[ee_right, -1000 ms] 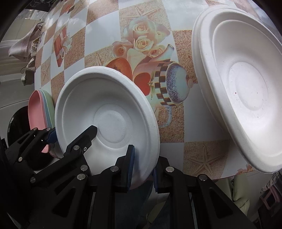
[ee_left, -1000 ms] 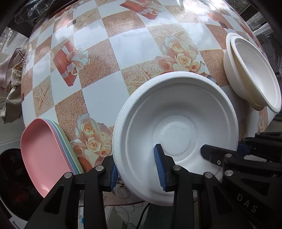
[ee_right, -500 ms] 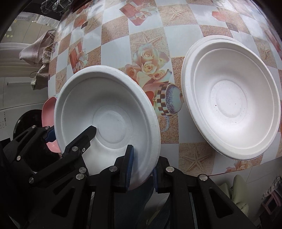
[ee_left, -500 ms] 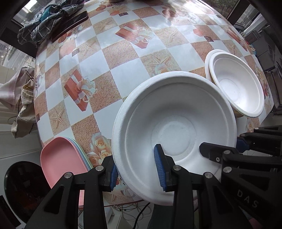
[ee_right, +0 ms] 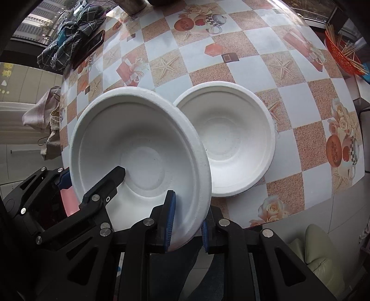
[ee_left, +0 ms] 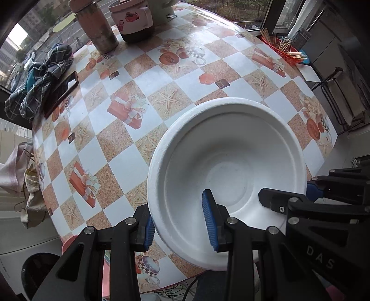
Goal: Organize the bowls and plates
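Both grippers hold one white paper bowl (ee_left: 231,162) by its near rim, lifted above the table. My left gripper (ee_left: 180,227) is shut on its left rim, one blue pad inside the bowl and one outside. My right gripper (ee_right: 186,220) is shut on the right rim of the same bowl (ee_right: 138,148). A second white bowl (ee_right: 233,141) sits on the table (ee_right: 254,46), partly behind the held bowl. A sliver of the pink plate stack (ee_right: 69,201) shows at the lower left, mostly hidden.
At the far side stand a brown bottle (ee_left: 97,25) and a pink mug (ee_left: 131,18). A dark phone (ee_left: 62,92) and a checked cloth (ee_left: 41,76) lie far left. A red basket of sticks (ee_left: 284,48) sits far right. The table's near edge is close below the grippers.
Both grippers have risen with the bowl and drawn back, so much more of the table shows. The held bowl now overlaps the second bowl in the right wrist view.
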The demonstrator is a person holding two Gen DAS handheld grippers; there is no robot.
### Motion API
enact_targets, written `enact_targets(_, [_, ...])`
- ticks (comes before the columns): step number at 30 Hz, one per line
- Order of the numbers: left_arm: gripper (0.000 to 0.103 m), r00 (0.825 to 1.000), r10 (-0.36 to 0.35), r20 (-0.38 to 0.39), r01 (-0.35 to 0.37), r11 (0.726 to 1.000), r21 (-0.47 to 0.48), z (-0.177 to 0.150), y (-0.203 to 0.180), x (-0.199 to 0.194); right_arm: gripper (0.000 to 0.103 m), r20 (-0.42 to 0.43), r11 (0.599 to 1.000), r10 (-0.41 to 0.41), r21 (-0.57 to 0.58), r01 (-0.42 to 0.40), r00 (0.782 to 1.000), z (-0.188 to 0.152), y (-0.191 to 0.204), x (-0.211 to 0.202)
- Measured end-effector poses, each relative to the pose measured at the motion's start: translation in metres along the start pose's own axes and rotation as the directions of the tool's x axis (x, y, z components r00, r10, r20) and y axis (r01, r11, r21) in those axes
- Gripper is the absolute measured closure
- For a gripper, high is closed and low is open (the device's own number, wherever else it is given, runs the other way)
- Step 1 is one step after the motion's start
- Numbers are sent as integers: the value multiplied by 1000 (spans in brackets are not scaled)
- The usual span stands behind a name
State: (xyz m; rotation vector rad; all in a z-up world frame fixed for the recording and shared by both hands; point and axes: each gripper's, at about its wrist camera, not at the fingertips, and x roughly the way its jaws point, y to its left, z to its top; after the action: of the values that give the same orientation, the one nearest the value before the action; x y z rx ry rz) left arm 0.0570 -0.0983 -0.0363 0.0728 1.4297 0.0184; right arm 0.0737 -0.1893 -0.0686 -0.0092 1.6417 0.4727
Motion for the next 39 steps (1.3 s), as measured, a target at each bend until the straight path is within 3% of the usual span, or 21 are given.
enact_targets(14, [64,999,-33,-13,34,998,59,31,-36,11,81,23,996,-16,93,14,1000,4,-53,-19])
enact_targets(16, [60,1000,-26,-16,27,998,59,34,-38,14,81,30,995,-26,97,23,999,8,-57,-19])
enact_targets(20, [30,1000,-10,-13,11,999,47,34,-32,16,81,37,993,-46,111,41,998,16,-65,-21])
enact_targets(22, [24,1000,-9,-12,10,999,36,31,-27,16,79,38,990,-33,137,27,999,17,-71,-21])
enact_targets(23, [22,1000,-9,-16,9,1000,29,30,-23,16,56,40,989,-30,148,24,999,17,-75,-22])
enact_targets(24, [21,1000,-9,-23,9,1000,20,28,-19,17,16,49,987,-29,160,21,998,17,-78,-24])
enact_targets(25, [20,1000,-9,-28,10,1000,8,25,-13,19,3,68,984,-28,176,16,997,16,-82,-27])
enact_targets(28, [15,999,-9,-36,7,999,-53,15,7,23,0,98,974,-37,227,14,995,13,-97,-35])
enact_targets(31, [1,995,-14,-100,-1,990,-143,2,32,39,0,111,945,-59,326,20,992,8,-122,-36])
enact_targets(33, [0,981,-42,-190,0,976,-216,-7,48,59,0,111,926,-66,376,20,992,5,-138,-34])
enact_targets(35, [0,972,-66,-226,2,962,-272,-16,59,73,0,96,912,-59,411,14,994,0,-151,-31])
enact_targets(39, [0,961,-30,-274,-44,965,-260,-23,60,94,0,69,896,-61,444,24,996,-12,-160,-25])
